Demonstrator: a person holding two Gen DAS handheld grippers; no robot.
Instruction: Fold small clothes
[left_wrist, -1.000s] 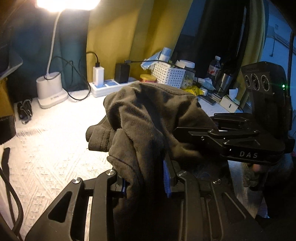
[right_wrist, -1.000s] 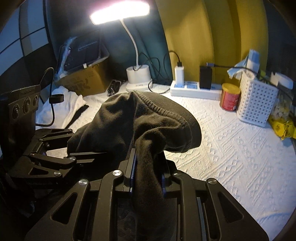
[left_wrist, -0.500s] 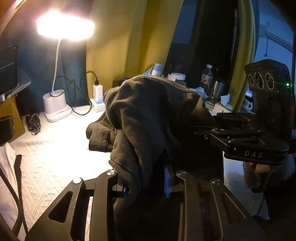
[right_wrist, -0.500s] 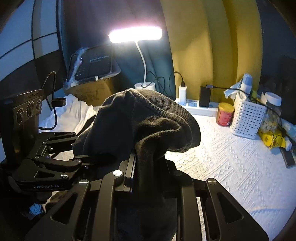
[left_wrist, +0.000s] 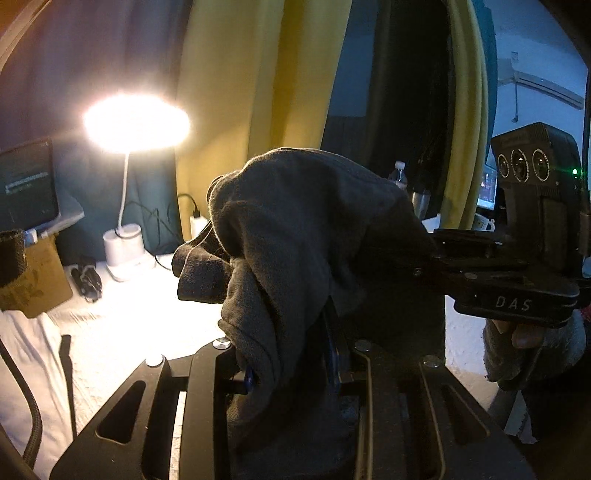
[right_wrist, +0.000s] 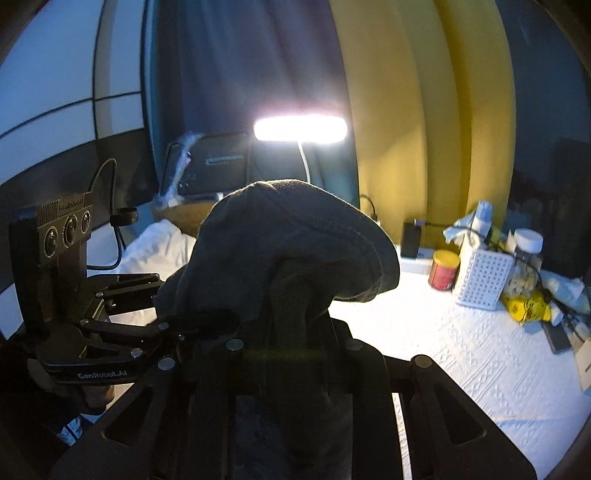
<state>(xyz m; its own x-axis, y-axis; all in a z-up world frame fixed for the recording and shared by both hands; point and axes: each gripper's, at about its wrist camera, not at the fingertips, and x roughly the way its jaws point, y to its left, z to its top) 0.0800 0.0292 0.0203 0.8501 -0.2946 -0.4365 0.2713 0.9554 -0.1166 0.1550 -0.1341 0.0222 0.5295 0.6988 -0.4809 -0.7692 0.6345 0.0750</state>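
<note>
A dark grey-brown knit garment (left_wrist: 306, 236) hangs bunched in the air above the white textured bed cover (left_wrist: 140, 325). My left gripper (left_wrist: 291, 354) is shut on its lower folds, cloth draped over both jaws. From the right side of the left wrist view, my right gripper (left_wrist: 406, 266) clamps the same garment. In the right wrist view the garment (right_wrist: 295, 251) rises as a hump from my right gripper (right_wrist: 295, 332), which is shut on it, while my left gripper (right_wrist: 199, 321) bites its left edge. The fingertips are buried in cloth.
A lit white desk lamp (right_wrist: 301, 129) stands at the back by a power strip (right_wrist: 413, 254). A red can (right_wrist: 443, 275), a white basket (right_wrist: 480, 280) and a jar (right_wrist: 524, 266) crowd the right. A cardboard box (left_wrist: 33, 280) and white cloth (right_wrist: 162, 247) lie left. Yellow curtains (left_wrist: 258, 92) hang behind.
Both grippers have risen with the garment, lifting it well clear of the bed cover. The views have tilted upward, so the lamp and curtains sit lower in frame. The grips are unchanged.
</note>
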